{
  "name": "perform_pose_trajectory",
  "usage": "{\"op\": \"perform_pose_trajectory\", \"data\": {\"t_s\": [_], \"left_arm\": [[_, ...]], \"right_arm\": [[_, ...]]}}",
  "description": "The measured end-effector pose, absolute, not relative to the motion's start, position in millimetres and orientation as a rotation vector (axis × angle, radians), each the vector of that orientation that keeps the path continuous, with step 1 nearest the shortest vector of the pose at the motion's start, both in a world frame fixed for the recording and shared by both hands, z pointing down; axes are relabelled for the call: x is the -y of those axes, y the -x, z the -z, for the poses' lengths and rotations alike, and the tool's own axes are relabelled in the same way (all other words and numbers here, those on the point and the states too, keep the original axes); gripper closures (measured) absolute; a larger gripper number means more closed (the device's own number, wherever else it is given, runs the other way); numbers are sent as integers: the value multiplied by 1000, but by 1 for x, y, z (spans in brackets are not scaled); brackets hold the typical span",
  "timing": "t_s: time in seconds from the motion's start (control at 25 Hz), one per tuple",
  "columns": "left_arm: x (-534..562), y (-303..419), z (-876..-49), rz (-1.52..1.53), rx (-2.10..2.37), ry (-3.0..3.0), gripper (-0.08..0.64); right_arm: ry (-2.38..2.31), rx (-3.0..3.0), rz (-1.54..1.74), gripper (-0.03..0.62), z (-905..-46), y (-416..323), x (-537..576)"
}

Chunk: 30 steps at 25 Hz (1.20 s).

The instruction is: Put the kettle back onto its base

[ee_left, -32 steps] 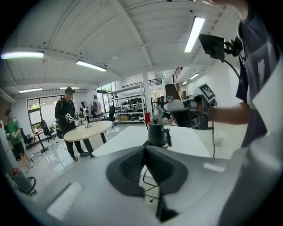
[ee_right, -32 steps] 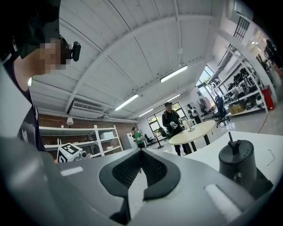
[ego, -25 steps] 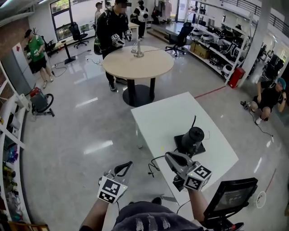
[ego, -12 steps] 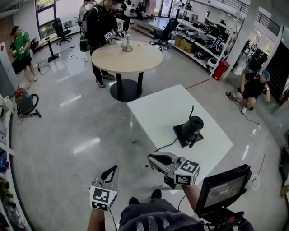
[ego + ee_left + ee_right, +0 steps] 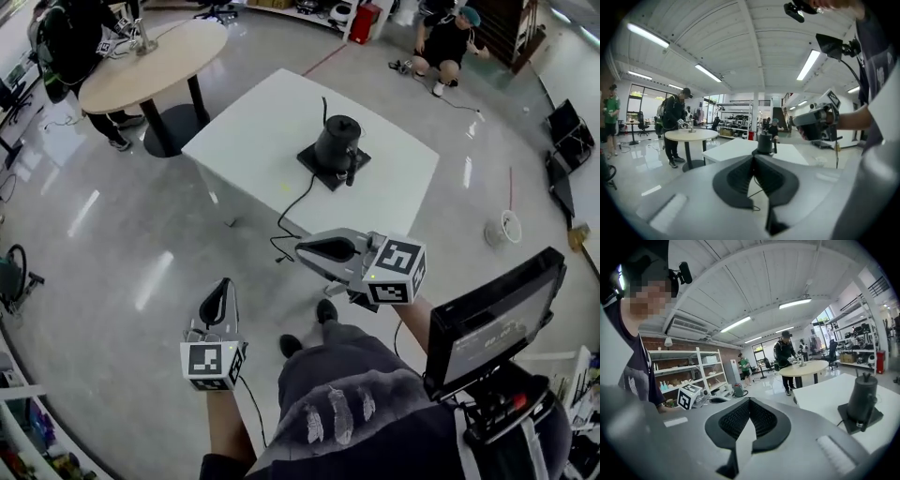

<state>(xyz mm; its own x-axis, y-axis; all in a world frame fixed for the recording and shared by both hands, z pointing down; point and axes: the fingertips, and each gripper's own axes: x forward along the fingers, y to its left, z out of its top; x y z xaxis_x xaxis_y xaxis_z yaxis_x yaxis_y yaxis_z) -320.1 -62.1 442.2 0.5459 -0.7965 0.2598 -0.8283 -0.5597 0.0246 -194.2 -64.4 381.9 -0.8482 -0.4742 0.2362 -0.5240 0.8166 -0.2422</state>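
A dark kettle (image 5: 337, 141) stands on a black square base (image 5: 320, 172) in the middle of a white table (image 5: 267, 122), its handle toward me; a black cord (image 5: 292, 208) runs off the near edge. Both grippers hang in the air short of the table and touch nothing. My left gripper (image 5: 221, 286) is over the floor, jaws together and empty. Nearer the table's edge, my right gripper (image 5: 302, 248) is shut and empty too. The left gripper view has the kettle (image 5: 764, 142) straight beyond the closed tips (image 5: 753, 157). In the right gripper view the kettle (image 5: 862, 397) is far right.
A round wooden table (image 5: 155, 52) with a person (image 5: 70, 37) beside it stands beyond the white table at the left. Another person (image 5: 448, 33) crouches on the floor behind. A black screen on a stand (image 5: 497, 319) is close at my right, a white bucket (image 5: 502, 227) past it.
The head view has swung, so the table and kettle now sit higher and further left. Both grippers have moved forward and slightly down. Their jaws stay closed.
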Motion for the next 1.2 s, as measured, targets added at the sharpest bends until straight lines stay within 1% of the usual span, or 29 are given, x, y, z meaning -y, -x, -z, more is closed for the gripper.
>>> {"op": "perform_pose_trajectory", "data": {"t_s": [0.28, 0.44, 0.6, 0.88, 1.08, 1.2], "left_arm": [[56, 229, -438, -338, 1203, -2742, 558], [58, 213, -436, -358, 1201, -2739, 558], [40, 203, -441, -445, 1217, -2707, 558], [5, 120, -405, -467, 1243, -2773, 558], [-19, 67, -406, -488, 1274, -2775, 558], [-37, 43, -412, -510, 1277, -2754, 558]], "right_arm": [[-916, 2806, -529, 591, -387, 119, 44], [-899, 2829, -472, 591, -379, 108, 46], [-885, 2893, -497, 591, -379, 97, 27], [-913, 3005, -512, 591, -353, 13, -10], [-912, 3047, -526, 591, -358, -45, -30], [-872, 3077, -575, 591, -364, -62, -48]]}}
